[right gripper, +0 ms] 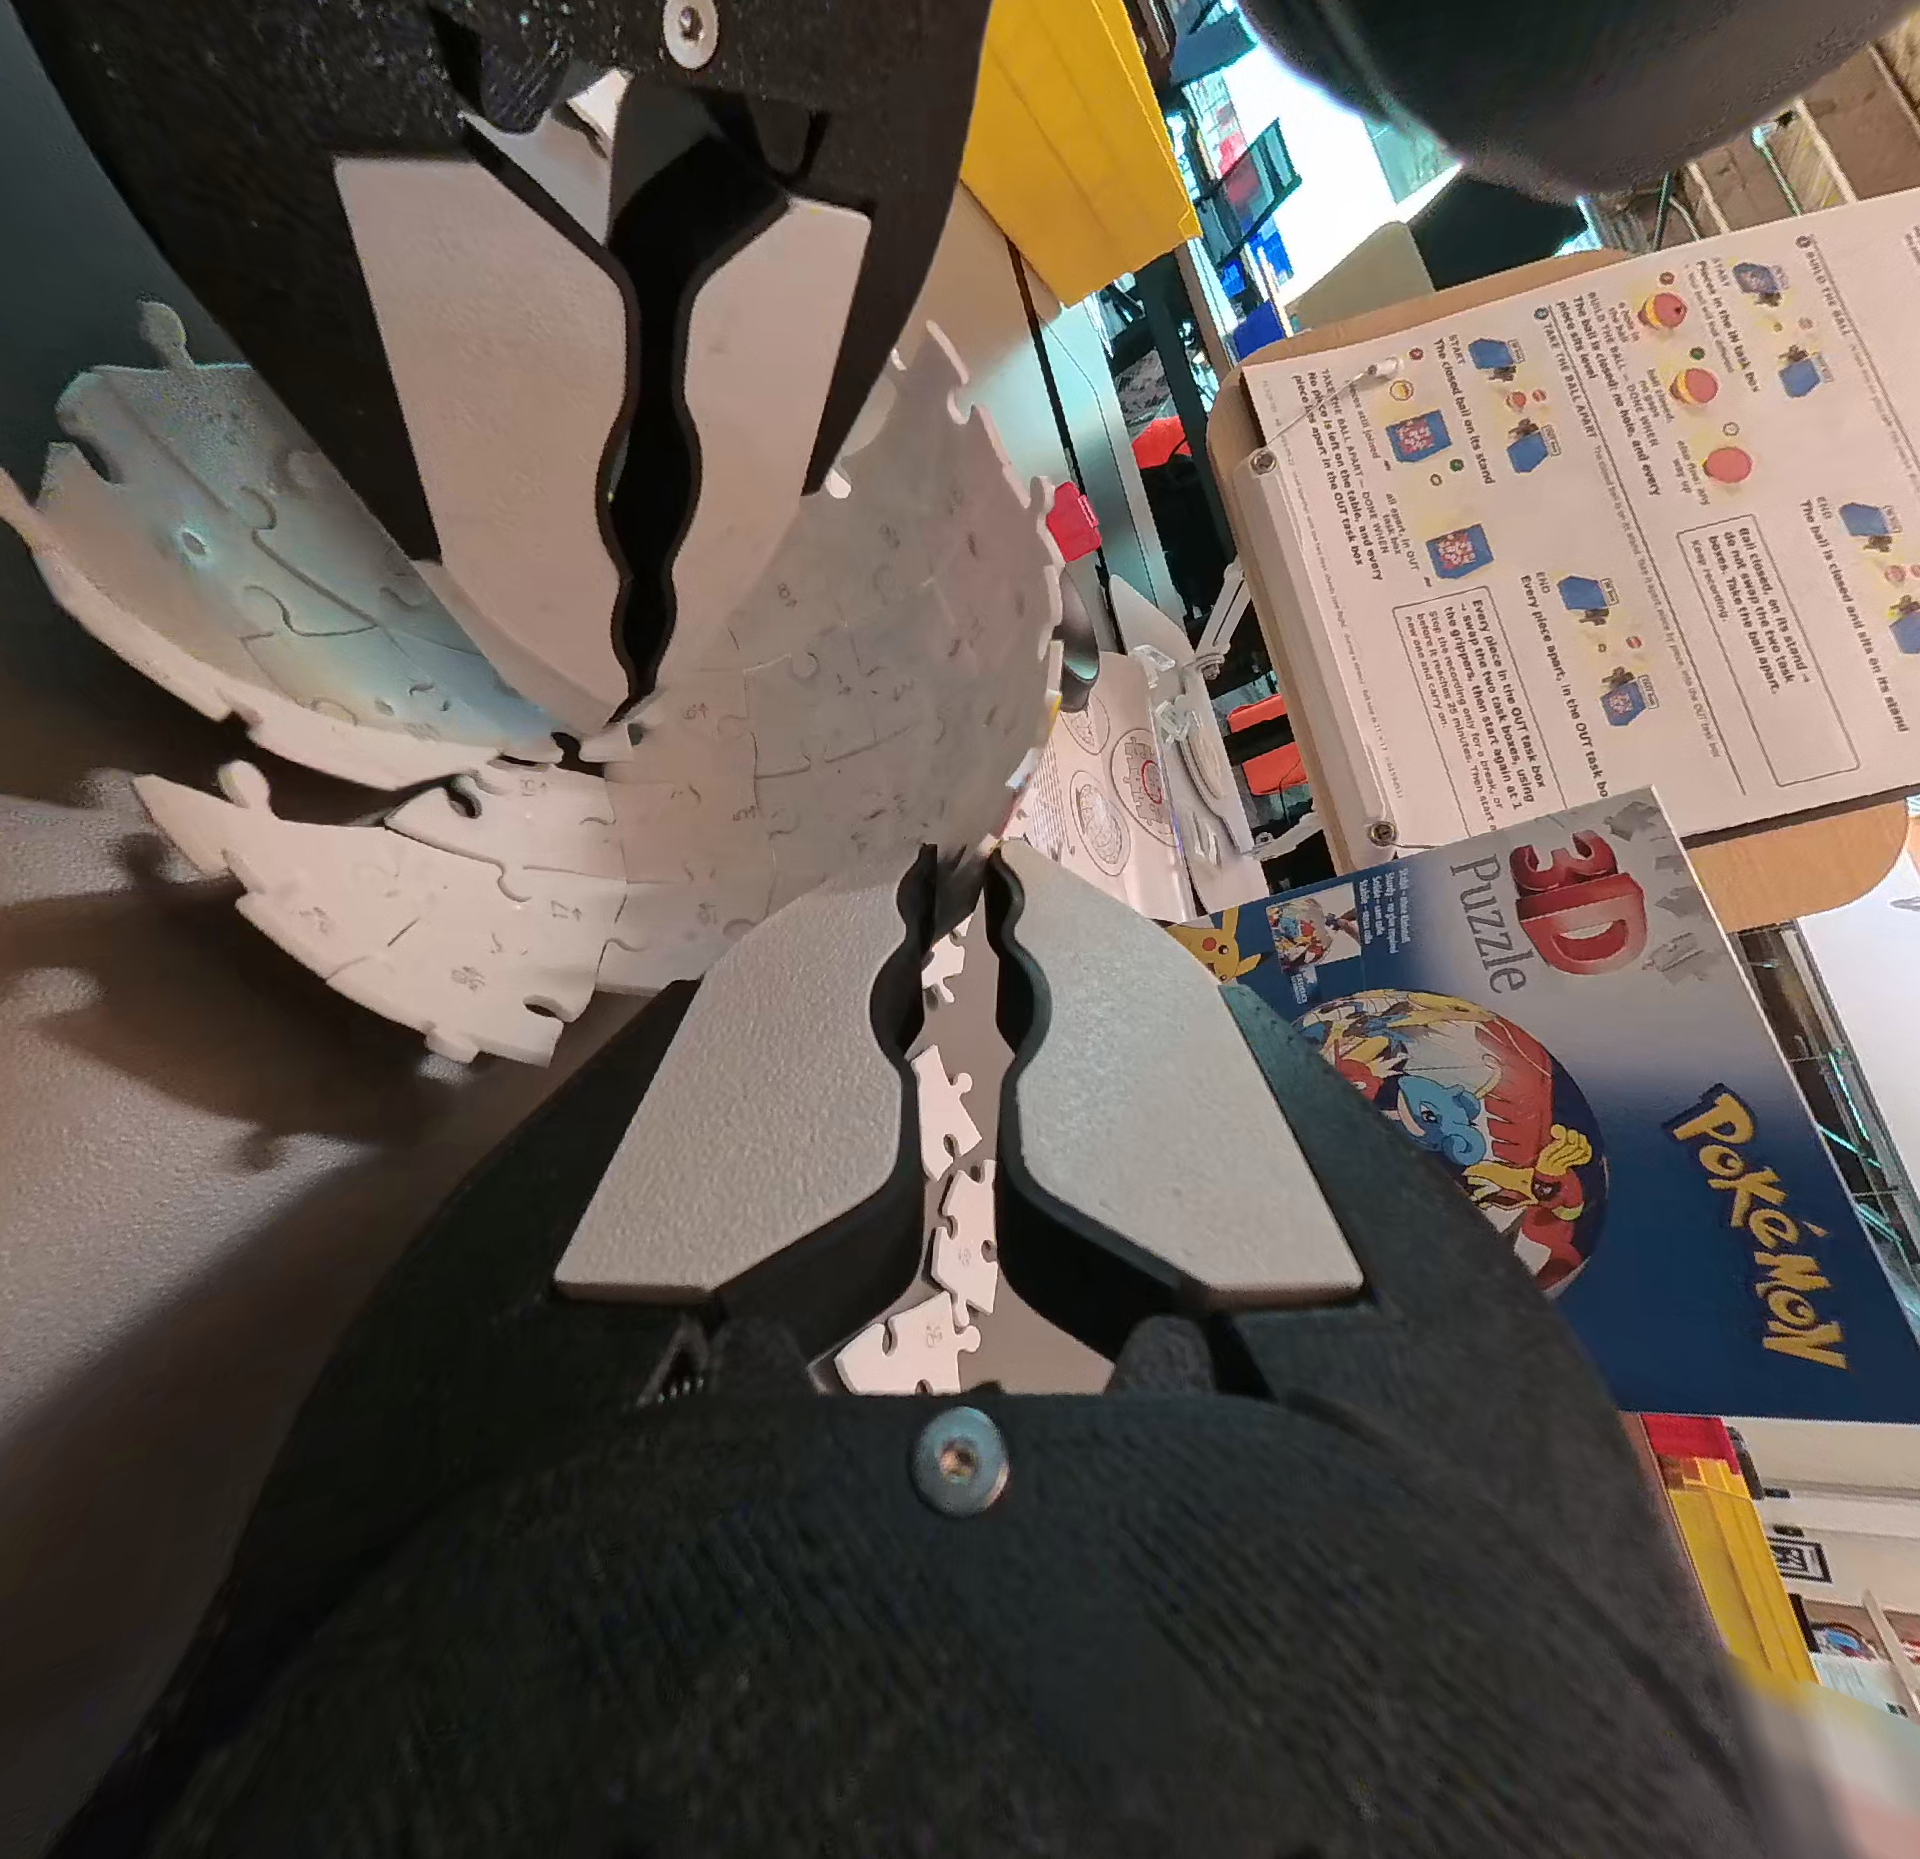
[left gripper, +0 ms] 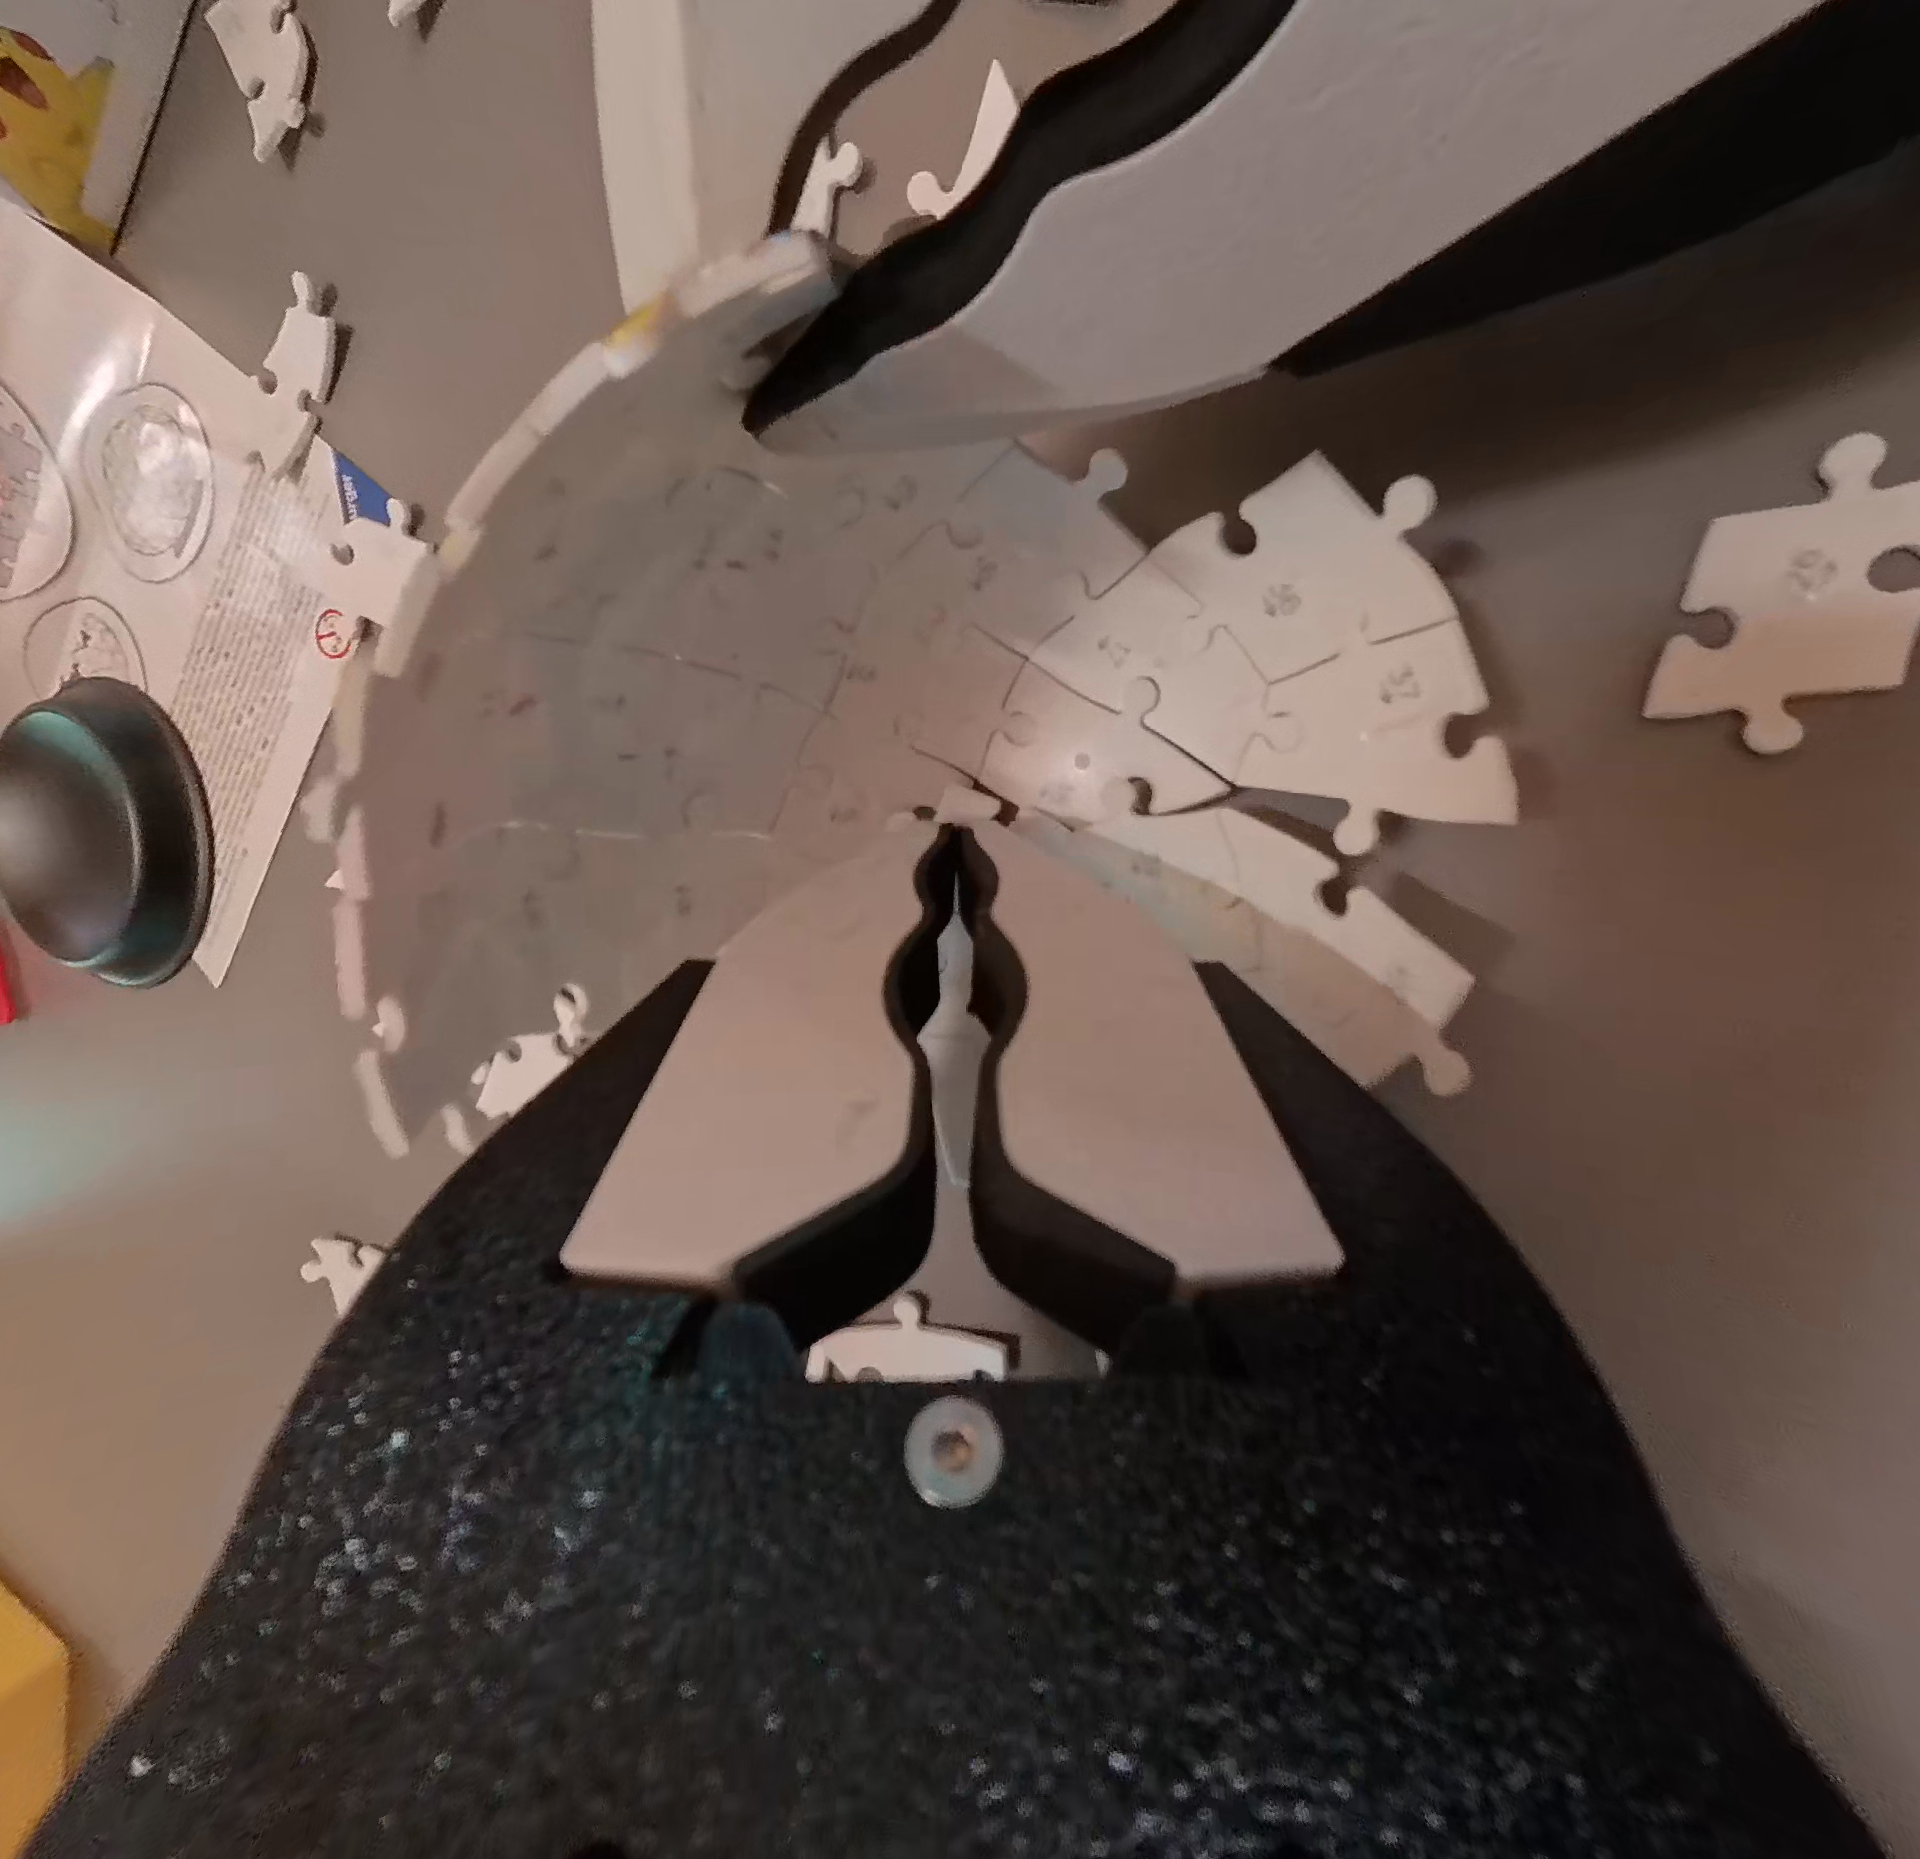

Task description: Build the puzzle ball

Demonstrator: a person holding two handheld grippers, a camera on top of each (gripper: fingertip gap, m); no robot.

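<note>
The partly built puzzle ball (left gripper: 675, 666) is a curved shell of joined white pieces, seen from its inner side. My left gripper (left gripper: 956, 848) is shut on the shell's lower edge, where a thin white piece edge shows between the fingers. My right gripper (left gripper: 795, 344) comes in from the upper right and pinches the shell's far rim. In the right wrist view the shell (right gripper: 883, 646) is held between my right gripper (right gripper: 961, 864) below and my left gripper (right gripper: 629, 703) above. Part of the shell fans out flat (left gripper: 1299, 666) on the table.
Loose white pieces (left gripper: 1787, 604) (left gripper: 265, 43) (right gripper: 956, 1186) lie on the grey table. A paper leaflet (left gripper: 156, 459) and a black round stand (left gripper: 94, 843) are at left. The blue puzzle box (right gripper: 1558, 1134), an instruction board (right gripper: 1610, 521) and yellow bins (right gripper: 1070, 126) stand behind. There is about 8 cm between the tips of the two grippers.
</note>
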